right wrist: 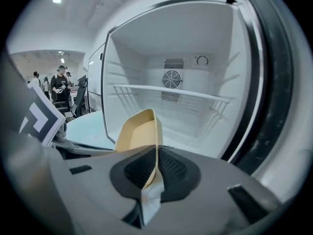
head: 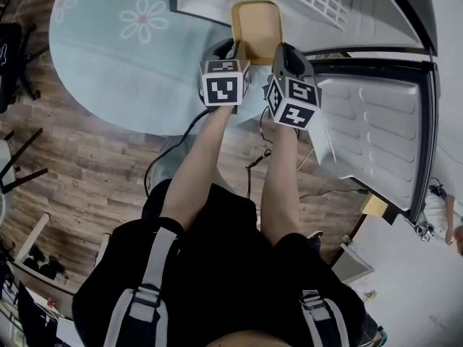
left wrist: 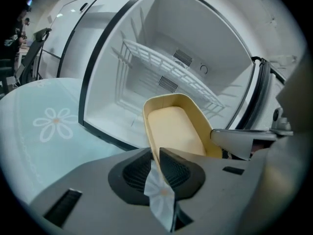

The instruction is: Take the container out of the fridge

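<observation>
Grey fingers of the left gripper [left wrist: 155,154] are clamped on the left wall of the cream container [left wrist: 176,126], and the right gripper [right wrist: 156,156] has its fingers pinched tight on the right wall. Held between them, the empty container hangs open side up just in front of the open fridge [right wrist: 146,58]. Below it lies a pale blue rug [head: 123,49] with a flower pattern. Deeper inside the fridge, a white wire shelf [left wrist: 166,65] spans the bare white interior, with a round fan grille [right wrist: 171,78] on the back wall.

Empty tan container [head: 256,27], apparently just outside the open white fridge [right wrist: 195,43]
</observation>
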`<state>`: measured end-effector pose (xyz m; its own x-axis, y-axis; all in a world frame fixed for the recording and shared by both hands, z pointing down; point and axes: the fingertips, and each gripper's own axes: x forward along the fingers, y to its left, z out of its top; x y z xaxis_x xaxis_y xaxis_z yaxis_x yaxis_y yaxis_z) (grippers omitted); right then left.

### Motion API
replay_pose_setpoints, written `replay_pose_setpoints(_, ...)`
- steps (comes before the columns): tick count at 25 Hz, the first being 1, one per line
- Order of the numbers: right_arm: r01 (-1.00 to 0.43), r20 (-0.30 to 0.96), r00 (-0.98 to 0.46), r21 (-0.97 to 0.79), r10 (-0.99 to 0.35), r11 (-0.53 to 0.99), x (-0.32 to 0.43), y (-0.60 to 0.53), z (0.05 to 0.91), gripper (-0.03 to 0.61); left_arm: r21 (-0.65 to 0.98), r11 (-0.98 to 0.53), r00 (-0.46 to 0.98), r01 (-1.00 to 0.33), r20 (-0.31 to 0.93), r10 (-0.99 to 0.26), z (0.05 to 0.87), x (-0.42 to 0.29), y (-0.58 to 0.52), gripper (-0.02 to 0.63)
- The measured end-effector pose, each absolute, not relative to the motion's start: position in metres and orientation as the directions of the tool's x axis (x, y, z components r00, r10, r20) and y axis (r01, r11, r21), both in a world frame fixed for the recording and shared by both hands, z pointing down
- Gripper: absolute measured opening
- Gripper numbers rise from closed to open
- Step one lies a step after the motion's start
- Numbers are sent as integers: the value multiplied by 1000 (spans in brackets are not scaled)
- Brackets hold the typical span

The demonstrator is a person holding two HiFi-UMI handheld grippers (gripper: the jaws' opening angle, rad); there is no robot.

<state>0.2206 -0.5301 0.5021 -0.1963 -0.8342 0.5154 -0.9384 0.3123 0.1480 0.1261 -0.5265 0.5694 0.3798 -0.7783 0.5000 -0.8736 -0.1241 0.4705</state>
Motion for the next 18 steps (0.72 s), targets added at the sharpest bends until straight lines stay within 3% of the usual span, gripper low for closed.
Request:
replay_pose_setpoints(10, -962, 288, -252, 33, -924, 272, 227, -443, 409, 21, 373, -219, 336, -902, 284, -898, 442, 119, -447, 29)
replay_pose_setpoints(18, -949, 51, -291, -141, -955, 282, 228, -367, 328, 23, 155, -306, 322, -939, 90, -943, 324, 116, -369, 15)
